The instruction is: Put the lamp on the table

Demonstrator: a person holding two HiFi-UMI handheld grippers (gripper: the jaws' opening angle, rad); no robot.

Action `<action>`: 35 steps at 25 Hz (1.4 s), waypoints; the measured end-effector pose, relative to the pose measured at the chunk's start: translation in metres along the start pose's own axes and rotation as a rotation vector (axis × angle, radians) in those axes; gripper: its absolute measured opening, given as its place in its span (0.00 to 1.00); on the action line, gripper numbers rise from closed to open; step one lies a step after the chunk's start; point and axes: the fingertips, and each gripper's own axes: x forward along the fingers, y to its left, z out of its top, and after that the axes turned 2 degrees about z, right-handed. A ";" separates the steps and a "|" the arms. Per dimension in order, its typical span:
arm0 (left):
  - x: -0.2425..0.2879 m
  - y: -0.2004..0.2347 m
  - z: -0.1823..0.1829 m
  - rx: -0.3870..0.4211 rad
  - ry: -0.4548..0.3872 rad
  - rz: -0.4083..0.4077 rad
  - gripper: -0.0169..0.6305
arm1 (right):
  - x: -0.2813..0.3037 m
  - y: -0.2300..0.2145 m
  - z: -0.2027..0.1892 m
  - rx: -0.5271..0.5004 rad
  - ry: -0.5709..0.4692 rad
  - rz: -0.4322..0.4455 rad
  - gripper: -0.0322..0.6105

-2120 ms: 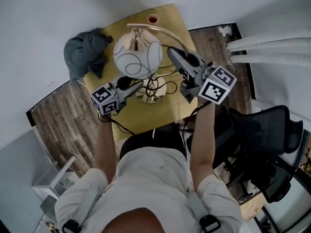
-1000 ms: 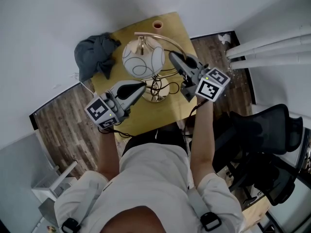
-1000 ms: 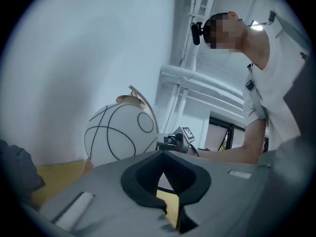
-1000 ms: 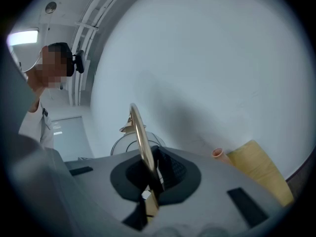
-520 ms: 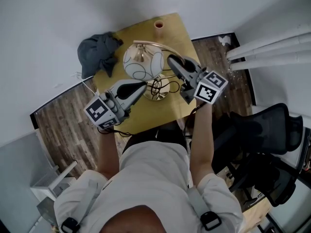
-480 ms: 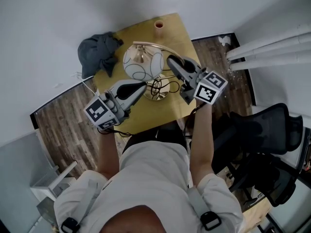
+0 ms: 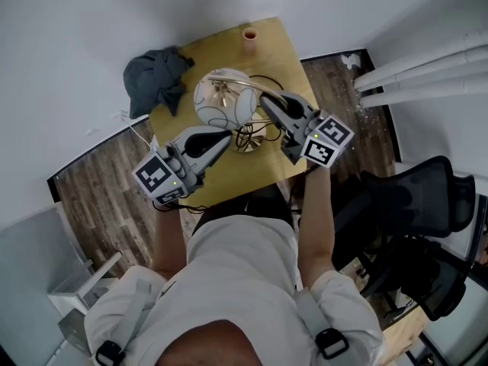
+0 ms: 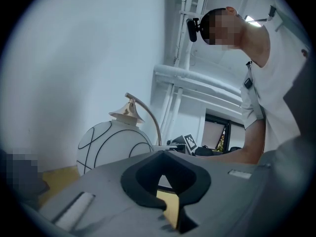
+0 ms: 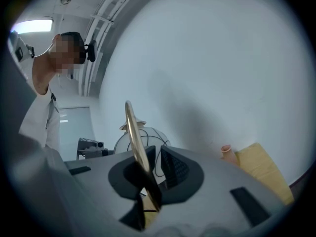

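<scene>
1 lamp base (image 7: 248, 138): head view only.

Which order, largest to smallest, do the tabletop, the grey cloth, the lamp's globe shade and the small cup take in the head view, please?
1. tabletop
2. grey cloth and globe shade: about alike. The shade stands nearer the camera, so I leave them unranked.
3. small cup

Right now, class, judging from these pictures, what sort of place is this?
Probably a home office or study corner: a small wooden table against a white wall, a black office chair nearby, and wood-plank flooring. A table lamp stands on the table.
</scene>
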 end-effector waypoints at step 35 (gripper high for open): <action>-0.024 -0.050 -0.001 -0.015 0.014 -0.013 0.03 | -0.022 0.053 -0.034 -0.126 -0.001 0.019 0.17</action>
